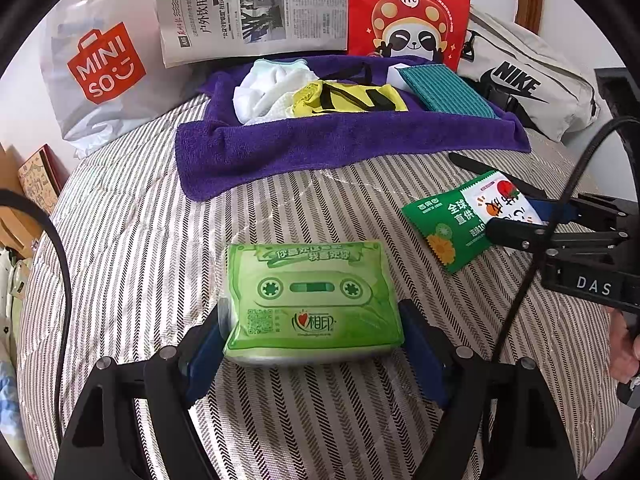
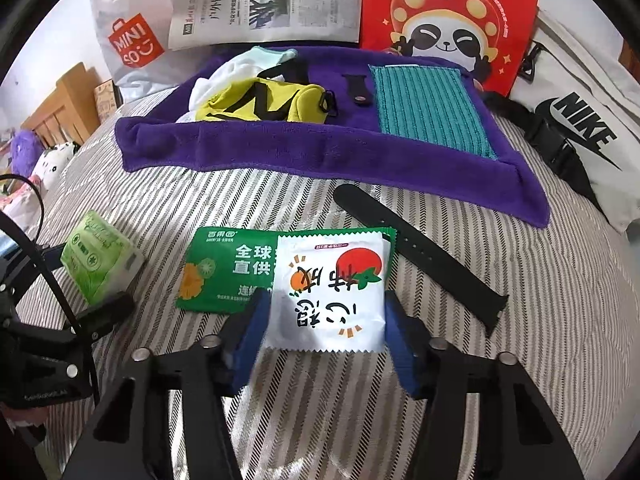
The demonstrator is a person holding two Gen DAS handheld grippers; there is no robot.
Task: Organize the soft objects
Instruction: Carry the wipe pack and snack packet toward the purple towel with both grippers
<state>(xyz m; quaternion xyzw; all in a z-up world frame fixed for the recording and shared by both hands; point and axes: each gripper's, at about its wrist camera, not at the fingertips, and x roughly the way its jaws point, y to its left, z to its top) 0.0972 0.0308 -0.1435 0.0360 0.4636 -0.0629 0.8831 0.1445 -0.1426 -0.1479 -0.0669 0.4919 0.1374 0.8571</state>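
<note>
A green tissue pack lies on the striped bed between the blue pads of my left gripper, which touch its two sides. It also shows at the left of the right wrist view. My right gripper is closed on a white wipe packet that overlaps a green packet. Both packets show in the left wrist view, white and green. A purple towel behind holds a yellow pouch, white cloth and a teal cloth.
A black watch strap lies right of the packets; a second strap piece is on the towel. At the back stand a Miniso bag, a newspaper, a red panda bag and a white Nike bag.
</note>
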